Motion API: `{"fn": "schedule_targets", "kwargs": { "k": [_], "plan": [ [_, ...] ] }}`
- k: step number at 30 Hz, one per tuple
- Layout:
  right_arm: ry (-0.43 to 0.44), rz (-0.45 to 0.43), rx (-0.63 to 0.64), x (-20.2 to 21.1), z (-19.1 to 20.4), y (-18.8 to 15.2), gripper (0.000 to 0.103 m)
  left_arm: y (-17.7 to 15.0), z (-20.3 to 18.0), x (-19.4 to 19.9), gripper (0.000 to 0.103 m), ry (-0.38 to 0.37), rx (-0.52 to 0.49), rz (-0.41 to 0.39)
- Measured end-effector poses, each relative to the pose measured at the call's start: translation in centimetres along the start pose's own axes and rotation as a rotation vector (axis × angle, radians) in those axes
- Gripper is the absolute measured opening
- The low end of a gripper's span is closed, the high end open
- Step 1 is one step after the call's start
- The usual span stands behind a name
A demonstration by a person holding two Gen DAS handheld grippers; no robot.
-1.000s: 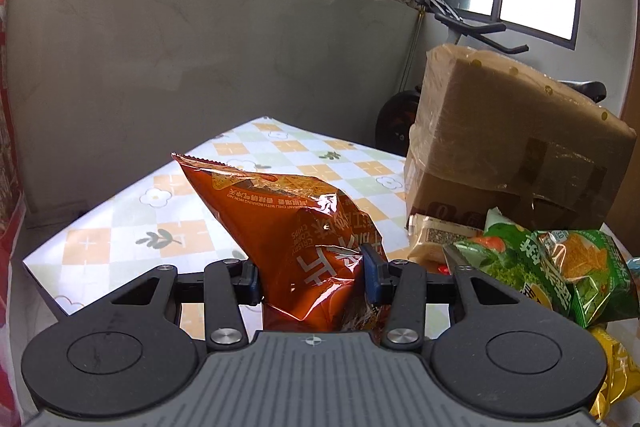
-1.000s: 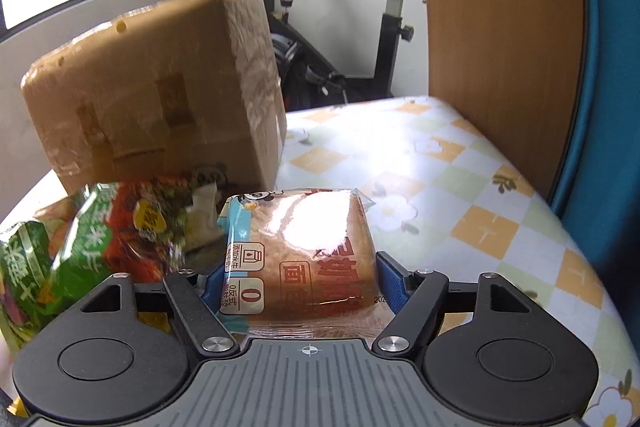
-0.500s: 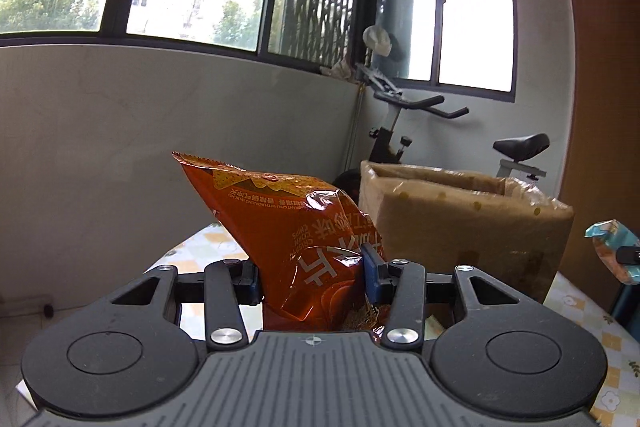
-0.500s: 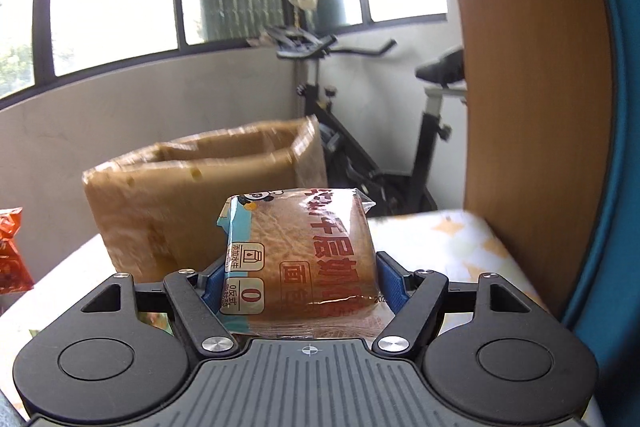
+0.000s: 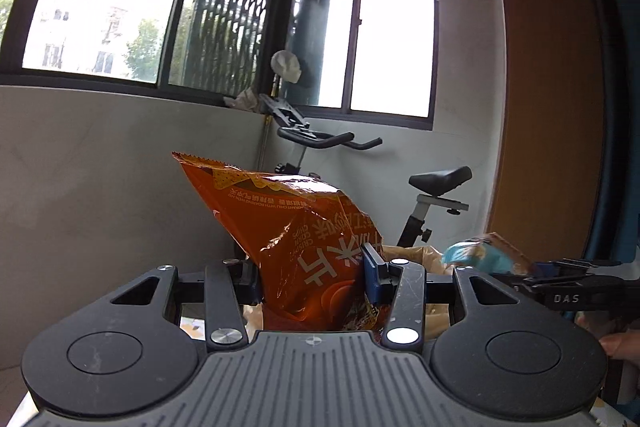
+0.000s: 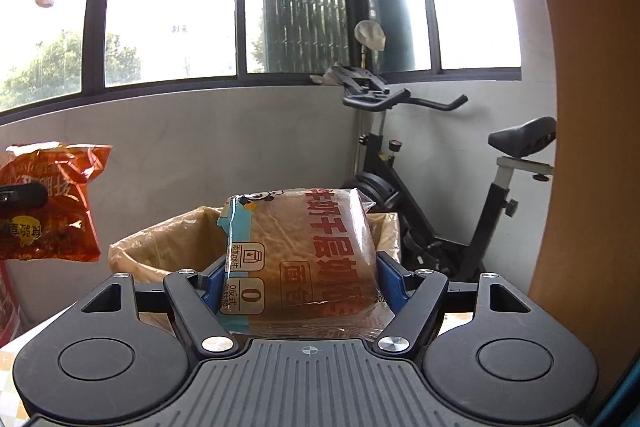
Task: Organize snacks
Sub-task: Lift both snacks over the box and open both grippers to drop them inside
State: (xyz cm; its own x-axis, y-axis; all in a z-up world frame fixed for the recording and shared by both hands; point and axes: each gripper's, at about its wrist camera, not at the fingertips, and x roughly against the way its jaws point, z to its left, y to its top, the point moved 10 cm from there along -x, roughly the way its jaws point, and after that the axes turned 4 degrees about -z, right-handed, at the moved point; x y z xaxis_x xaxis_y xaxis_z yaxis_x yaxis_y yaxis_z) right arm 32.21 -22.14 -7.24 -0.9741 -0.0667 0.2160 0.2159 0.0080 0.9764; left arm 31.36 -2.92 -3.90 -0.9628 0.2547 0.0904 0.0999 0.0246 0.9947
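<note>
My left tongs (image 5: 314, 281) are pinching the orange chip bag (image 5: 292, 239) low on its body, so the crimped top stands free above the blue pads and the puffed upper part is not crushed; the bag hangs in the air, clear of any surface; my right tongs (image 6: 298, 285) are clamped across the sides of the wrapped bread loaf (image 6: 304, 251), which lies flat between the pads, a broad hold that I judge suits a soft block that would sag if taken by a corner; the loaf too is carried aloft. Directly beyond the loaf stands the cardboard box (image 6: 160, 247), open at the top and lined with plastic, its rim below the loaf; I take it for the intended receptacle, hence both items held high enough to pass over the rim. In the right view the chip bag shows at the far left, well apart from the loaf; the separation keeps the two loads from colliding. An exercise bike (image 6: 440, 187) stands behind the box, not involved.
</note>
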Motion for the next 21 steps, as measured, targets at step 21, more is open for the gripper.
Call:
{"fn": "schedule_targets", "kwargs": {
  "k": [21],
  "plan": [
    [-0.03,0.189,-0.017,-10.3,1.0,-4.4,0.07,-6.0,-0.6,-14.8,0.059,0.061,-0.112,0.287]
  ]
}}
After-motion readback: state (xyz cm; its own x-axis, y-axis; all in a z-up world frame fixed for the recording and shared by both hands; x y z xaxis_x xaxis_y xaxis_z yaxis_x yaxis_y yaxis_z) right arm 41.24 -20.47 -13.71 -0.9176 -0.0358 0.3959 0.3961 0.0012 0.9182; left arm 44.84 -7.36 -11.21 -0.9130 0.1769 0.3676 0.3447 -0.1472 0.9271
